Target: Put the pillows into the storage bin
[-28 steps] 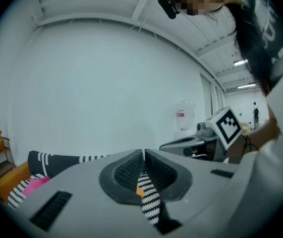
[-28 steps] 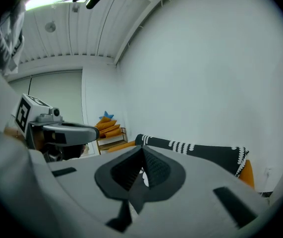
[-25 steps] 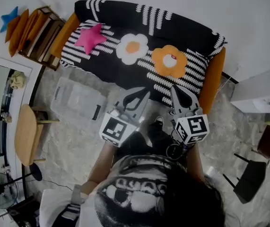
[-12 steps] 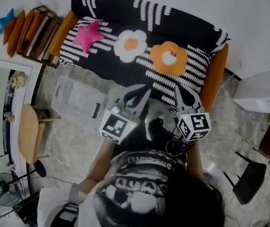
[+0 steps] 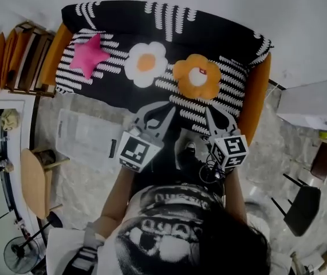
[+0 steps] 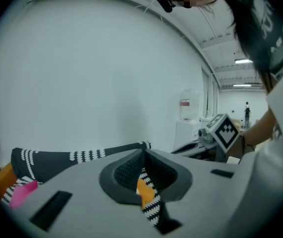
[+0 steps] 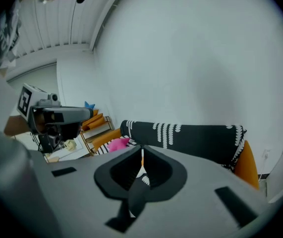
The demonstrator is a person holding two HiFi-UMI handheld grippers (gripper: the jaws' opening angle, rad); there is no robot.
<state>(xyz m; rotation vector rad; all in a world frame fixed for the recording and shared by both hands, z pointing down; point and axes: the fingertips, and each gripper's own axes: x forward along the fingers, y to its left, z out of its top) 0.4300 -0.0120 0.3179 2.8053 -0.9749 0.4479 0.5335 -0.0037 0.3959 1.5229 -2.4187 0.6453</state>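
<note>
Moved closer to sofa [image 5: 209, 33] — left tool [image 5: 173, 109], right tool [image 5: 210, 110], both pressed together, empty. Star pillow [image 5: 87, 56], white flower pillow [image 5: 146, 63], orange flower pillow [image 5: 196, 76] lie flat, rowed along seat — storage bin [image 5: 86, 139] on floor.

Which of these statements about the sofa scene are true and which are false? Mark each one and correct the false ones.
1. The pink star pillow lies on the sofa. True.
2. The storage bin already holds a pillow. False: it stands on the floor in front of the sofa with no pillow in it.
3. The white flower pillow lies between the star pillow and the orange flower pillow. True.
4. The right gripper grips the orange flower pillow. False: its jaws are together with nothing between them.
</note>
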